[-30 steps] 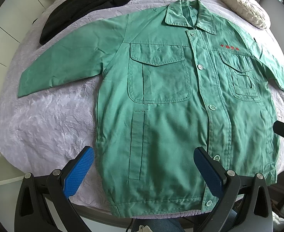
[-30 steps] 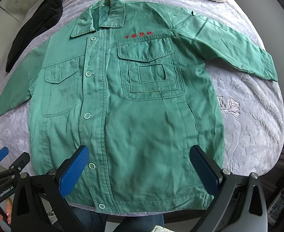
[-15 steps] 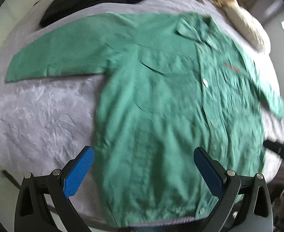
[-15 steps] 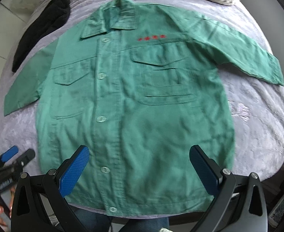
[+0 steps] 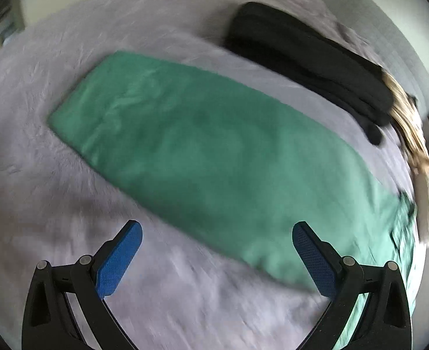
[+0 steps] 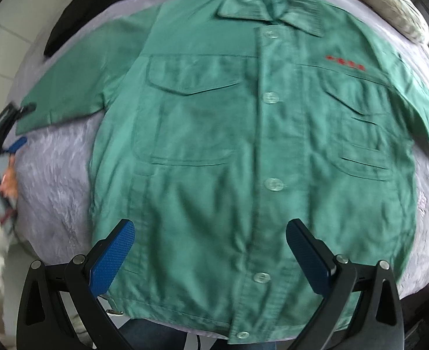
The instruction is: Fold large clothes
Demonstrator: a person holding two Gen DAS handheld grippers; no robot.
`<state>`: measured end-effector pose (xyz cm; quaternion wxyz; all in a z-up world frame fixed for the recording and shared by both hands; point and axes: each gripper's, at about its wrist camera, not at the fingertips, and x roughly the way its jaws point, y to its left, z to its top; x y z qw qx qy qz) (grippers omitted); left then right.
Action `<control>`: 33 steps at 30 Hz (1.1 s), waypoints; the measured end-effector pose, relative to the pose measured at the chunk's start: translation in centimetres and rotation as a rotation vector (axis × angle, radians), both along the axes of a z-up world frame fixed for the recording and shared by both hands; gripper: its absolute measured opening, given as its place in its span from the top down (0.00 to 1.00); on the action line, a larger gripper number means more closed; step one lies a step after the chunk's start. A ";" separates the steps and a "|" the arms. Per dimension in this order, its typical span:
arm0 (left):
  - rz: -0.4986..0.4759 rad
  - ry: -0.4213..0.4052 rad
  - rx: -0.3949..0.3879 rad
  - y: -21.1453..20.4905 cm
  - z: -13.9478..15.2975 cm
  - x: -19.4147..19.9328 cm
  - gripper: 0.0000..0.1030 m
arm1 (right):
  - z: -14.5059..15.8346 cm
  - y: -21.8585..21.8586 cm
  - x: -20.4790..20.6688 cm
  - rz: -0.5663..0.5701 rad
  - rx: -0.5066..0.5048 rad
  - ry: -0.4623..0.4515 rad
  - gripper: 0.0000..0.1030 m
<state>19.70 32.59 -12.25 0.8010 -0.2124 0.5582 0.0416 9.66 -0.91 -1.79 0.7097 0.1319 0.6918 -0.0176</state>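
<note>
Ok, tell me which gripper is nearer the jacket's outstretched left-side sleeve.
Left. The left gripper hovers open just short of the green sleeve; the right gripper is open over the jacket's hem, away from that sleeve.

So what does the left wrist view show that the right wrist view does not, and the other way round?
Only the left wrist view: the left tool, open, above the bedspread, facing one sleeve up close.

Only the right wrist view: the jacket front, buttoned, with collar, chest pockets, red lettering; the right tool, open over the hem; the pillow.

Both: the sleeve and the black garment.
</note>
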 end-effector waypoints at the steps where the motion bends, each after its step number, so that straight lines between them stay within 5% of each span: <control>1: 0.017 0.010 -0.009 0.7 -1.2 0.9 0.00 | -0.2 0.7 0.2 0.011 -0.004 0.009 0.00; 4: 0.061 -0.013 -0.010 1.8 -2.0 2.2 0.01 | -0.6 2.1 0.4 0.036 -0.017 0.025 0.00; 5: 0.075 -0.041 0.009 1.9 -1.7 2.4 0.12 | -0.7 2.5 0.4 0.043 -0.020 0.028 0.00; 7: 0.073 -0.076 0.046 1.6 -1.0 2.8 0.52 | -0.8 2.8 0.5 0.050 -0.026 0.030 0.00; 8: 0.054 -0.082 0.038 1.6 -1.0 3.2 0.87 | -0.8 2.9 0.5 0.050 -0.026 0.031 0.00; 9: 0.035 -0.097 -0.003 1.7 -0.9 3.6 0.96 | -0.9 2.9 0.5 0.047 -0.022 0.029 0.00; 15: -0.082 -0.257 -0.030 -1.3 4.5 3.3 0.96 | -0.9 1.7 0.4 0.006 -0.005 -0.008 0.00; 20: -0.340 -0.436 -0.033 -11.9 12.7 2.5 0.96 | -0.2 -1.4 -0.2 -0.063 0.015 -0.077 0.00; 24: -0.548 -0.499 -0.052 -22.2 16.1 0.7 0.96 | 0.8 -5.9 -1.2 -0.148 0.036 -0.150 0.00; 28: -0.738 -0.470 0.001 -34.4 13.9 -1.3 0.96 | 0.6 -11.0 -2.6 -0.249 0.042 -0.198 0.00; 33: -0.898 -0.357 0.177 -45.4 6.2 -4.3 0.96 | -1.9 -16.9 -4.5 -0.331 0.017 -0.203 0.00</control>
